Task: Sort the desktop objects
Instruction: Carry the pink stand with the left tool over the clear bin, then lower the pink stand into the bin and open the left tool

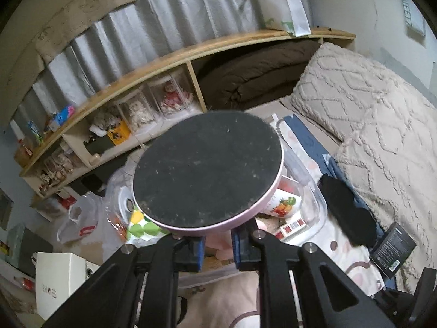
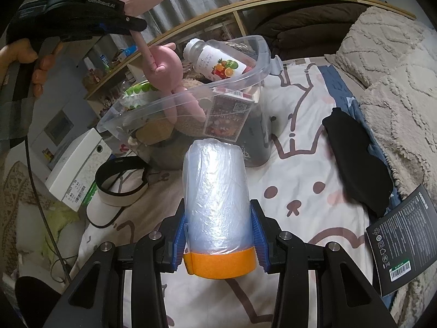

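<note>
Right wrist view: right gripper (image 2: 218,235) clamps plastic-film roll (image 2: 215,199) above bedsheet, short of clear bin (image 2: 256,73); left gripper (image 2: 128,24) pinches pink stand (image 2: 161,63) stem over bin. Judged step: loading bin. Next: lower stand in, then roll
</note>
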### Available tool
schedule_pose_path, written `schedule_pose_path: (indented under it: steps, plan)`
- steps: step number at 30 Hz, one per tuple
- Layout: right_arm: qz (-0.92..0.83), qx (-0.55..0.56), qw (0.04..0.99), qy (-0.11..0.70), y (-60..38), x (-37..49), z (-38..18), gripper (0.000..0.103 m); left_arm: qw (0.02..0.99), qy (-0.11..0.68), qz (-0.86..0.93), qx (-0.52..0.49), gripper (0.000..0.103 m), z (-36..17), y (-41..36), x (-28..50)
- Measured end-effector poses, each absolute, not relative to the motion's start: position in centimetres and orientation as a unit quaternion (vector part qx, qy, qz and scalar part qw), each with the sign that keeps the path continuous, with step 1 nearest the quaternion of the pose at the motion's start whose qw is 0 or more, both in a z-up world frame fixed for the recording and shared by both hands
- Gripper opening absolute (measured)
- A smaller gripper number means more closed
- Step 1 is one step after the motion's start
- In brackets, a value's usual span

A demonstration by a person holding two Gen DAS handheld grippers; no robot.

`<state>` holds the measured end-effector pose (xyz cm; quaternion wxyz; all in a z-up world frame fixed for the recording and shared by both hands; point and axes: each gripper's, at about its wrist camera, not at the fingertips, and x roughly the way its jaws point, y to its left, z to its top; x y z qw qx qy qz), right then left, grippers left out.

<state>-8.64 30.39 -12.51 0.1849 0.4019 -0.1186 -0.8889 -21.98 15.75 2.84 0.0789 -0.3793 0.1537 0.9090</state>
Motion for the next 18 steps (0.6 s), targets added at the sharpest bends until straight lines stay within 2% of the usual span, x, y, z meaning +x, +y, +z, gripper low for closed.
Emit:
schedule_pose_path:
  steps: [4, 18]
  plan:
    - [-0.889, 0.401, 0.185, -0.122, 30.5, -8.5, -12.4, 0.043, 0.111, 0.112, 0.892, -0.424, 0.012, 0.7, 15.5, -22.6]
    - [-0.885, 0.408, 0.181, -0.129, 31.1, -8.7, -12.8, 0.043, 0.072, 0.044, 0.914, -0.397, 0.014, 1.3, 12.3, -27.3]
